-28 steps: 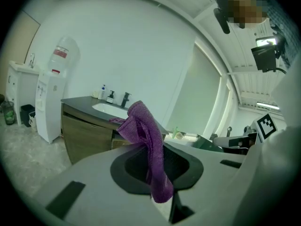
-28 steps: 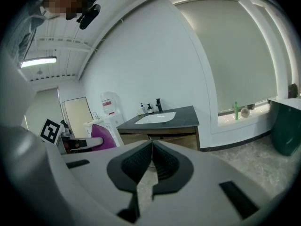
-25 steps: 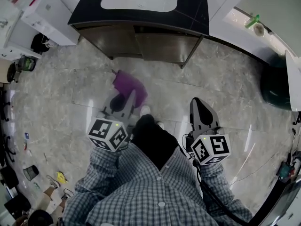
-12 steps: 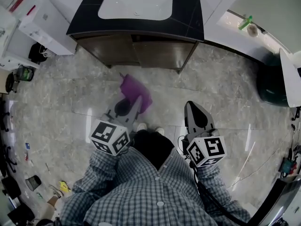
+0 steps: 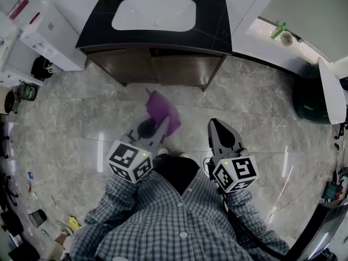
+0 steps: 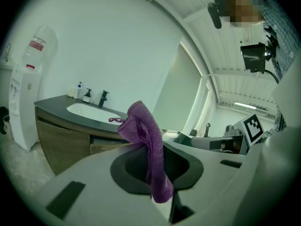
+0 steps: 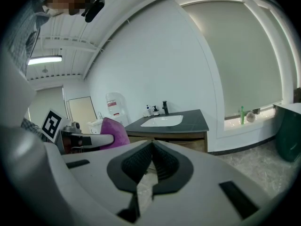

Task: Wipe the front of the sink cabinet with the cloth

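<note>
While forward, left tongs [image 5: 156, 125] on cloth [image 5: 162, 107]

Fuzzy purple cloth [image 5: 162, 110], glossy floor [image 5: 261, 124]

A glossy grey marbled stone floor [image 5: 261, 129] fills the head view, streaked with pale glare. At 12 o'clock stands a brown wooden sink cabinet [image 5: 179, 68] with a black top and a white oval basin. A white box-shaped dispenser unit [image 5: 49, 29] sits at 10 o'clock. A white window sill [image 5: 260, 30] runs at 2 o'clock (a green bottle [image 5: 278, 30] lies on it), and a dark green round bin [image 5: 309, 99] is at 3 o'clock. The plain white walls [image 7: 155, 65] are bare, and a long ceiling tube light [image 7: 44, 59] glows.
</note>
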Demonstrator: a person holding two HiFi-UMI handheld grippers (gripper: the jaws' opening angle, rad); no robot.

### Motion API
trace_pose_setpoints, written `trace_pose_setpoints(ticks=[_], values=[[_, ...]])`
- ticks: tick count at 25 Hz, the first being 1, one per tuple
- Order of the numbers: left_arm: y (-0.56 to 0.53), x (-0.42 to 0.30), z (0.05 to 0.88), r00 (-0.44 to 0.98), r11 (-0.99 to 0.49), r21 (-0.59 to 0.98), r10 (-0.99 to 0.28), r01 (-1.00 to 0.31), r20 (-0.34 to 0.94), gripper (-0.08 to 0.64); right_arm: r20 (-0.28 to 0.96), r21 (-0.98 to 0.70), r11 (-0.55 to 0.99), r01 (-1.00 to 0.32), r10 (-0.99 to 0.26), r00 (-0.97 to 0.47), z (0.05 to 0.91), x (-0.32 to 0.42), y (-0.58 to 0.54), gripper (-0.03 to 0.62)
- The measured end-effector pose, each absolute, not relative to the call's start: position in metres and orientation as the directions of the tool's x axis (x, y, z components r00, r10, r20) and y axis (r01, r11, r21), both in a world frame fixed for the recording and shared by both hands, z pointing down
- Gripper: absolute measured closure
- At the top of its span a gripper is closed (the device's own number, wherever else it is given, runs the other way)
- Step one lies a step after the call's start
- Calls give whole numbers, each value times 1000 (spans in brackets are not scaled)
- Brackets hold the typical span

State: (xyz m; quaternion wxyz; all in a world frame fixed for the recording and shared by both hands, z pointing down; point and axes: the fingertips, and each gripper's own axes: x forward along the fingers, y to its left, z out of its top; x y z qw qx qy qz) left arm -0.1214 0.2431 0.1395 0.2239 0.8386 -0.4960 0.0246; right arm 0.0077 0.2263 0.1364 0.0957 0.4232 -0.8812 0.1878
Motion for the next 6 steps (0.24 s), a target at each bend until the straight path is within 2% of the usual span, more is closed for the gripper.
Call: trace_pose_setpoints(ticks=[6], values=[[241,-115,137,536,-437,356,-805,-826,253,506,332,-247,581,-775,-701,-631,135,5,226,575]])
